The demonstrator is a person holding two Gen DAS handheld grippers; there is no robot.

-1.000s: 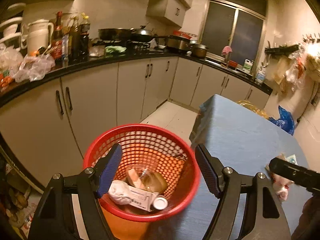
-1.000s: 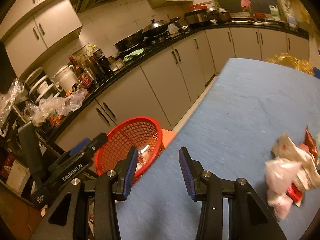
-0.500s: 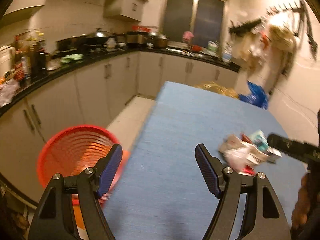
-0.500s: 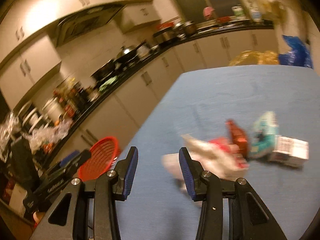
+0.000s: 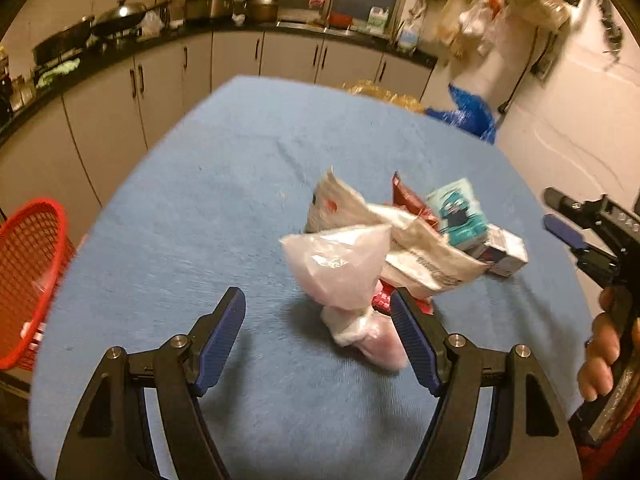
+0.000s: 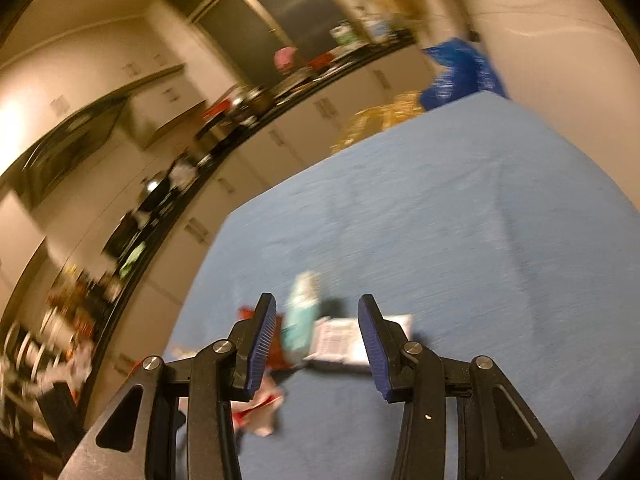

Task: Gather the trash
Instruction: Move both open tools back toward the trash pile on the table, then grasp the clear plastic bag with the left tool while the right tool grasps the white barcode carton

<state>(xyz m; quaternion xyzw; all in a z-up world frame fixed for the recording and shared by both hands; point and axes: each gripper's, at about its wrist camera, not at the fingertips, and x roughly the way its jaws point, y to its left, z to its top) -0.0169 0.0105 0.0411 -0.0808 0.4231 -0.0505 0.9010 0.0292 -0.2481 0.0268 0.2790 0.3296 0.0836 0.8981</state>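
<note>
A trash pile lies on the blue tablecloth point(image 5: 200, 220): a pale pink plastic bag point(image 5: 340, 264), a crumpled paper wrapper point(image 5: 424, 256), a red wrapper point(image 5: 406, 200), a teal carton point(image 5: 460, 212) and a small white box point(image 5: 506, 250). My left gripper point(image 5: 316, 298) hovers just before the bag, its jaws closing, the bag's lower end between the tips and not pressed. My right gripper point(image 6: 318, 314) is open over the teal carton point(image 6: 302, 316) and white box point(image 6: 344, 340), gripping nothing; this view is blurred. The red basket point(image 5: 28, 280) stands off the table's left edge.
The right gripper point(image 5: 576, 232) and the hand point(image 5: 604, 344) holding it show at the left view's right edge. Grey cabinets point(image 5: 160, 80) and a dark counter with pots run behind. A gold bag point(image 5: 380, 94) and a blue bag point(image 5: 468, 114) sit past the table's far end.
Both grippers swung right from the red basket to the trash pile. The basket slid to the left edge of the left view, and the left jaws narrowed a little.
</note>
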